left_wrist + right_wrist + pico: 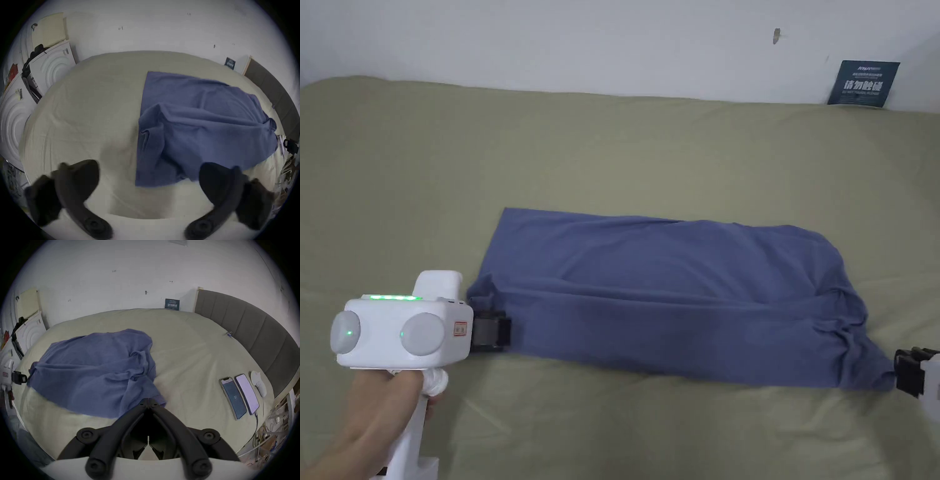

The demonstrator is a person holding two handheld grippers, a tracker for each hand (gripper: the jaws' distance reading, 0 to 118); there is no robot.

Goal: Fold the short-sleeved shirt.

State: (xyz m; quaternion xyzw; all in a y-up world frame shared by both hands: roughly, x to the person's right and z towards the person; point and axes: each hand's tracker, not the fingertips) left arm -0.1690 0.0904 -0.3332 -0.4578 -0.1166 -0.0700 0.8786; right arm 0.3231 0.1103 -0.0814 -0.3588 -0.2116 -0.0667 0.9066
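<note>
On the bed (612, 144), the blue shirt (675, 306) lies bunched. Right gripper (148, 402) pinches its corner; left gripper (149, 178) gapes wide. Two phones (238, 394) show in the right gripper view.

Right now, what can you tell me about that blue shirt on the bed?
The blue shirt looks like soft, matte knit cloth, folded lengthwise into a long band across the olive-green bed sheet. One end is fairly straight-edged, the other bunched and wrinkled. A long crease runs along its middle. The right tool is shut on the bunched corner, pulling it to a point. The left tool sits open at the straighter end, its jaws spread wide apart.
</note>
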